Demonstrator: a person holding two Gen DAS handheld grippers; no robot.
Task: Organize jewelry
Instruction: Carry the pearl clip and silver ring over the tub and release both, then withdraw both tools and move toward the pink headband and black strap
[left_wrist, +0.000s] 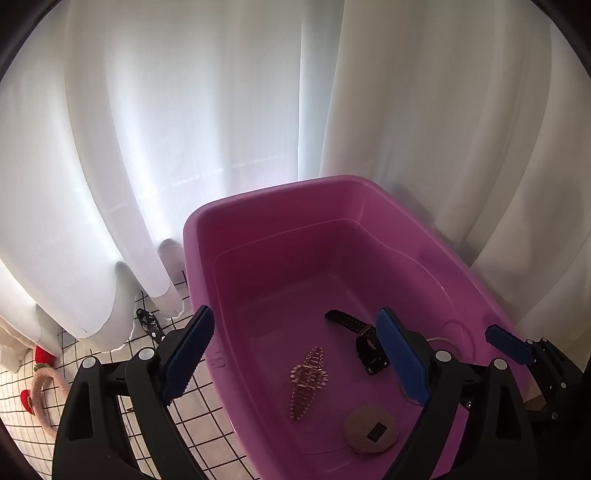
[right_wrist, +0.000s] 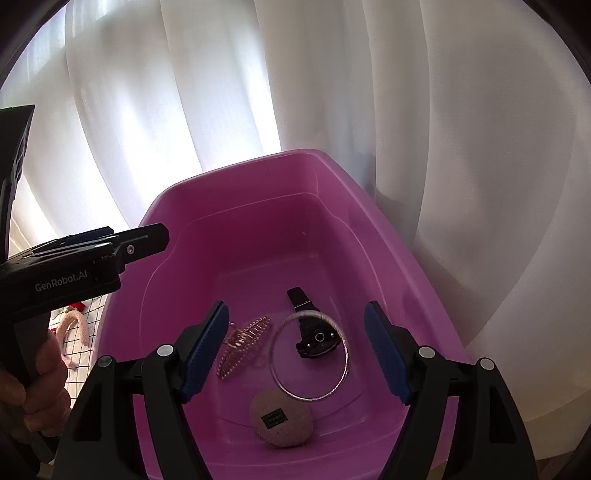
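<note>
Now both claws, left claw (left_wrist: 295, 363) and right claw (right_wrist: 295, 352), gape empty above the tub (right_wrist: 236, 173); reaching carelessly could tangle the bangle (right_wrist: 310, 356) with the watch (right_wrist: 314, 338).

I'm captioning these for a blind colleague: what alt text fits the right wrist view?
A pink tub holds a black watch, a silver bangle, a rose-gold hair clip and a round beige pouch. The open right gripper is above them, empty; white curtains hang behind.
</note>
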